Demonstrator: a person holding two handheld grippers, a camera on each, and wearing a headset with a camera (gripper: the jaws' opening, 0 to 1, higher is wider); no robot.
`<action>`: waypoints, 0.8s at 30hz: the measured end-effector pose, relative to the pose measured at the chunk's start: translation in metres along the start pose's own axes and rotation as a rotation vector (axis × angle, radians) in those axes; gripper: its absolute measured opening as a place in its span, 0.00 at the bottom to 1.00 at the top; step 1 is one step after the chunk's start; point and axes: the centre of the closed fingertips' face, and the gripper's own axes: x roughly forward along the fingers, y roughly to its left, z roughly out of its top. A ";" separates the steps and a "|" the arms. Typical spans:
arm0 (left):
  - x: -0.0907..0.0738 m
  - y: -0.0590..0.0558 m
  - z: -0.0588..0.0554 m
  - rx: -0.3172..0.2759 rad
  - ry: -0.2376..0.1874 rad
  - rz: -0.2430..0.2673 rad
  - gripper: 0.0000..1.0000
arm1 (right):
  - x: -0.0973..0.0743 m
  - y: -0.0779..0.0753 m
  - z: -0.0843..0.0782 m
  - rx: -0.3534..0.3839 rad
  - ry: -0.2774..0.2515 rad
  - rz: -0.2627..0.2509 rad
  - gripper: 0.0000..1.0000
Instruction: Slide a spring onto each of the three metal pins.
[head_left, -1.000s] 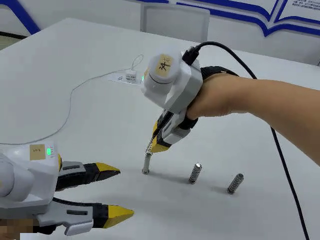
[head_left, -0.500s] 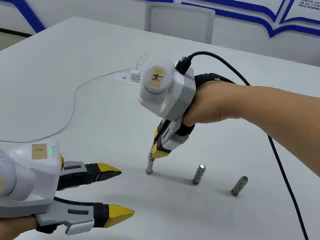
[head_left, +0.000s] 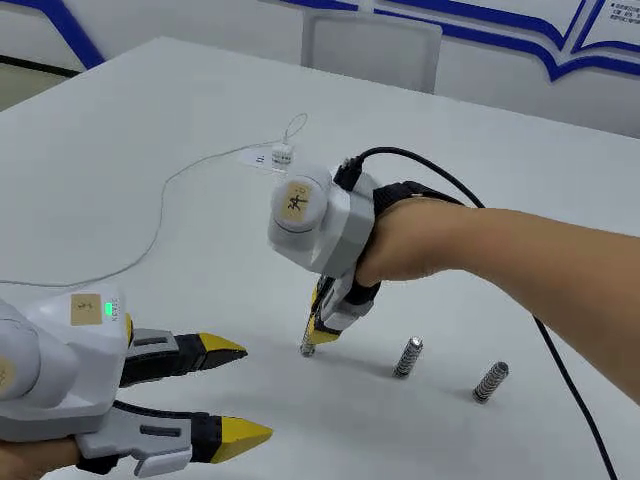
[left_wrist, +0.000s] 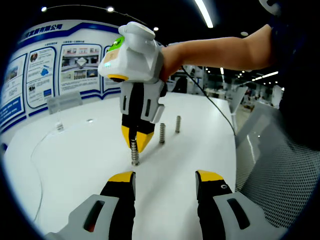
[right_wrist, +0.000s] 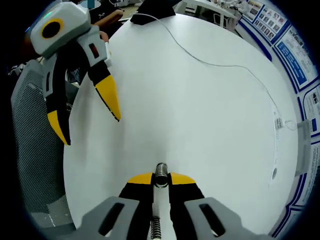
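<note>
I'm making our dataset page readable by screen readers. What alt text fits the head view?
The white right gripper with yellow-tipped black jaws pinches a small coiled metal spring standing upright on a white table. Beside it stand a spring-covered metal pin and a second one. The matching left gripper is open at lower left.

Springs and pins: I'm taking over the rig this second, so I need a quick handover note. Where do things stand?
Right gripper: shut on the third spring, held upright with its lower end at the table. The pin inside it is hidden.
Left gripper: open, empty, hovering apart from the work.
Done: the middle spring and the end spring stand on their pins.
Left: release the third spring and check that it sits fully down.
</note>
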 end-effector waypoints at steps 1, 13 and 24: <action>0.000 0.000 0.000 0.000 0.001 0.000 0.49 | 0.001 0.000 0.000 0.002 0.000 0.001 0.12; 0.000 0.002 0.001 -0.002 -0.003 -0.002 0.50 | 0.010 -0.001 0.000 0.021 0.004 0.006 0.12; 0.000 0.006 0.002 -0.004 -0.010 0.002 0.50 | 0.012 -0.001 -0.001 0.038 -0.018 -0.001 0.17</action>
